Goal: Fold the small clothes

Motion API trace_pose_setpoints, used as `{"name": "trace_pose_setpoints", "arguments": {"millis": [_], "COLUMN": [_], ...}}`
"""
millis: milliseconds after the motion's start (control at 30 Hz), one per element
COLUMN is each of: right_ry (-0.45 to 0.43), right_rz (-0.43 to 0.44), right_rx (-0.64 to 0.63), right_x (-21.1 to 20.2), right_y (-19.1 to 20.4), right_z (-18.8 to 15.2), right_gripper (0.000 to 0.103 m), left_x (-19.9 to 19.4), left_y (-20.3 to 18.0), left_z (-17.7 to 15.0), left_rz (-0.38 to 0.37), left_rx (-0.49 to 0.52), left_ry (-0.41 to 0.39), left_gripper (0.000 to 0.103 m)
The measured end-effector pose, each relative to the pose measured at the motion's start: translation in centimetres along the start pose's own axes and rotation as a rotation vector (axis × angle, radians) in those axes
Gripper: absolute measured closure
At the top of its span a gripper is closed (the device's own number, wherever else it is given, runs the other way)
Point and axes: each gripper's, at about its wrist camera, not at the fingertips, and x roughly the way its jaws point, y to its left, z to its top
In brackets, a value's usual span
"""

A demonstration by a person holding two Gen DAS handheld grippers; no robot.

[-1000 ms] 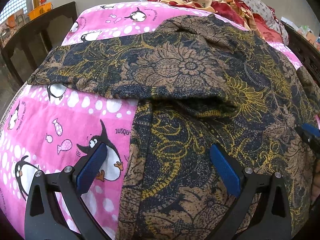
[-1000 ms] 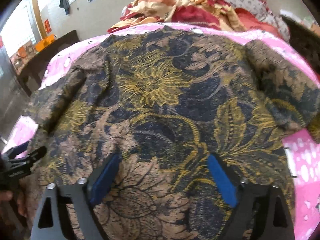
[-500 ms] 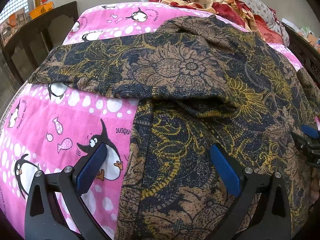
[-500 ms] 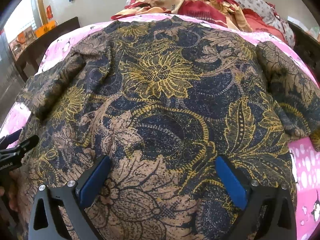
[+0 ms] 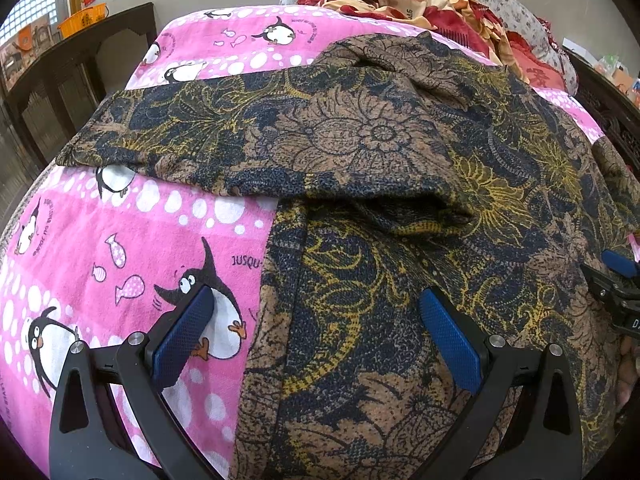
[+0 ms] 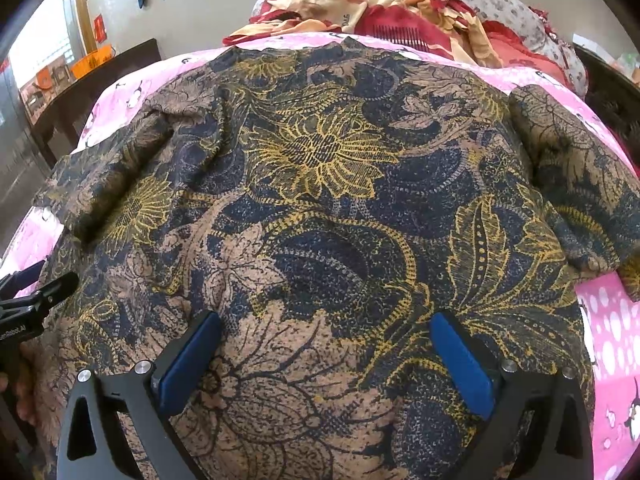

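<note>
Batik shirt (image 6: 320, 200) spread flat on the pink penguin sheet (image 5: 120, 240), collar far, hem near both claws. Left claw (image 5: 316, 336), open and empty, straddles the shirt's left side edge, one sleeve (image 5: 180, 140) lying crosswise beyond it. Right claw (image 6: 326, 364), also open, sits over mid-hem.

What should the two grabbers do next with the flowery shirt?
Probably lower both and pinch the near hem. The brown, navy and yellow floral shirt lies spread flat on the pink penguin blanket, unfolded, and the left gripper and right gripper hover over it, jaws open, holding nothing.
</note>
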Motion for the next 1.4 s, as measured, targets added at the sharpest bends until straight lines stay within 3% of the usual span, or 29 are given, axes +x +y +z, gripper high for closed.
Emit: {"name": "trace_pose_setpoints", "arguments": {"millis": [233, 400, 500, 600, 733, 833, 933, 1000, 1033, 1100, 1267, 1400], "right_ry": [-0.002, -0.084, -0.006, -0.023, -0.031, -0.035, -0.037, -0.037, -0.039, -0.038, -0.040, -0.040], "right_rz": [-0.005, -0.060, -0.099, -0.105, -0.133, -0.126, -0.132, -0.130, -0.128, -0.127, -0.127, -0.127], "right_rx": [0.001, 0.068, 0.113, 0.092, 0.077, 0.082, 0.081, 0.081, 0.083, 0.085, 0.086, 0.085], "right_x": [-0.2, -4.4, -3.6, -3.5, -3.5, -3.6, -3.6, -3.5, -3.5, -3.4, -3.3, -3.3], "right_y": [0.0, -0.4, -1.5, -1.3, -1.0, -1.1, -0.8, -0.7, -0.8, -0.9, -1.0, -1.1], "right_z": [0.1, -1.4, -3.5, -3.6, -3.7, -3.8, -3.9, -3.9, -3.9, -3.9, -3.7, -3.7], "right_gripper": [0.002, 0.003, 0.002, 0.000, 0.000, 0.000, 0.000, 0.000, 0.000, 0.000, 0.000, 0.000], "left_x": [-0.6, -1.2, -1.2, -1.4, -2.6, -3.1, -2.8, -2.0, -1.3, -1.6, -2.1, -2.3], "left_y": [0.7, 1.3, 1.1, 1.8, 5.3, 9.6, 14.8, 17.5, 18.6, 18.7, 17.7, 19.9], "left_z": [-0.3, -0.8, -0.8, -0.4, 0.7, 2.1, 3.5, 3.8, 3.6, 3.0, 1.4, 1.8], "left_rz": [-0.027, -0.067, -0.058, -0.097, -0.186, -0.158, -0.105, -0.130, -0.178, -0.196, -0.158, -0.291], "left_rx": [-0.013, -0.025, -0.016, -0.038, -0.116, -0.158, -0.274, -0.363, -0.395, -0.377, -0.301, -0.412], "left_ry": [-0.016, -0.022, -0.013, -0.012, -0.011, -0.015, -0.007, 0.028, 0.045, 0.004, -0.064, -0.110], "left_gripper": [0.000, 0.000, 0.000, 0.001, 0.001, 0.001, 0.001, 0.001, 0.001, 0.001, 0.001, 0.001]}}
